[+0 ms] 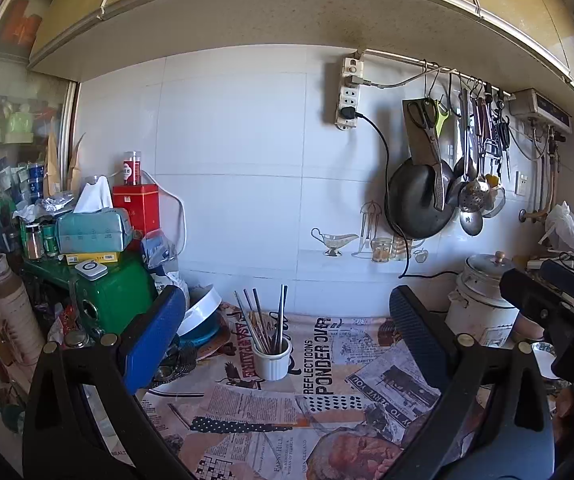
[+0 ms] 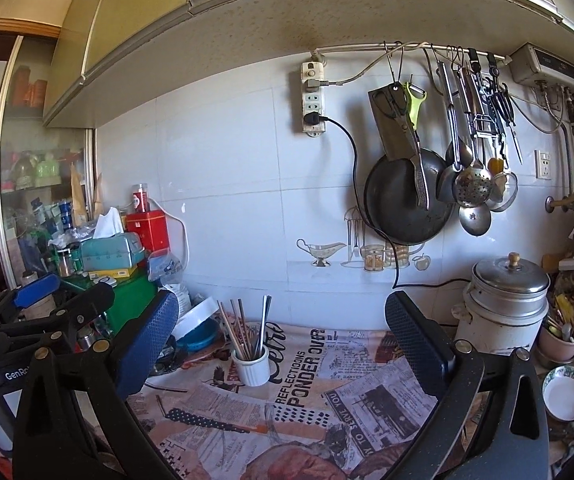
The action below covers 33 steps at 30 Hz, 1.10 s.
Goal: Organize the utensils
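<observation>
A small white ribbed cup (image 1: pixel 272 361) (image 2: pixel 251 367) stands on the newspaper-print cloth (image 1: pixel 327 412) (image 2: pixel 319 396). It holds several chopsticks (image 1: pixel 255 322) (image 2: pixel 237 330) and metal utensil handles (image 1: pixel 281 316) (image 2: pixel 263 326), all upright and leaning. My left gripper (image 1: pixel 287 320) is open with nothing between its fingers, the cup just beyond them. My right gripper (image 2: pixel 283 320) is open too and holds nothing; the cup stands beyond its left finger (image 2: pixel 147 344). Each gripper shows at the edge of the other's view.
A rice cooker (image 1: pixel 483 300) (image 2: pixel 503 304) stands at the right by the wall. Green and red tins, a tissue box (image 1: pixel 93 230) (image 2: pixel 107 252) and bottles crowd the left. A pan, cleaver and ladles hang on a wall rail (image 2: pixel 415 196). A small white bowl (image 2: pixel 565 394) sits at the right.
</observation>
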Tool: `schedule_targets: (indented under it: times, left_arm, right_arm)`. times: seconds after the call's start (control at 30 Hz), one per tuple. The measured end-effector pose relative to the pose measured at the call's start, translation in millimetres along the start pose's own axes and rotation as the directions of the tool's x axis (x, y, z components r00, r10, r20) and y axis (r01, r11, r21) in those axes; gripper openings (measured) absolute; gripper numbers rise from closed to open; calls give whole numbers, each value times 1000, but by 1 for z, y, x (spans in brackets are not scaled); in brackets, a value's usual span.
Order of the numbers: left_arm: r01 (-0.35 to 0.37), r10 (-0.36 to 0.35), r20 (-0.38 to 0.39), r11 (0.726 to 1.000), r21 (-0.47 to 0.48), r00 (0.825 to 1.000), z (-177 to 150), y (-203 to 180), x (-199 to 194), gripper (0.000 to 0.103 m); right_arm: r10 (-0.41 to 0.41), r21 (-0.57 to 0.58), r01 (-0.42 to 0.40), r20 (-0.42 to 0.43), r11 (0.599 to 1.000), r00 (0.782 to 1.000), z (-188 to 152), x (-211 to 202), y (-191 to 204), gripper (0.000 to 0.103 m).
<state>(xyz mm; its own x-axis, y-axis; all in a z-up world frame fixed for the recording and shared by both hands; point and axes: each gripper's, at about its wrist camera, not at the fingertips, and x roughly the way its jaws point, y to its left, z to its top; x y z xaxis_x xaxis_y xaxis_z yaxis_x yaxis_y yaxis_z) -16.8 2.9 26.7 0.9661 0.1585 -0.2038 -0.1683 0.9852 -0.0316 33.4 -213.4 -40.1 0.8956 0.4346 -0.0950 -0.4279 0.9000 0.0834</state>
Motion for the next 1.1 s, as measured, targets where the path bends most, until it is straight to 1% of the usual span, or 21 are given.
schedule_targets:
  times: [0.33,1.1]
  left_arm:
    - [2,-2,-15,1000,-7,1000,-2,3,8,102]
    - [27,-27,-30,1000,2,999,-3,3,16,102]
  right_arm:
    - [2,-9,-3,-22,1000,1000,0,7,8,103]
    - [-4,-12,4,-26,1000,1000,2,9,13,103]
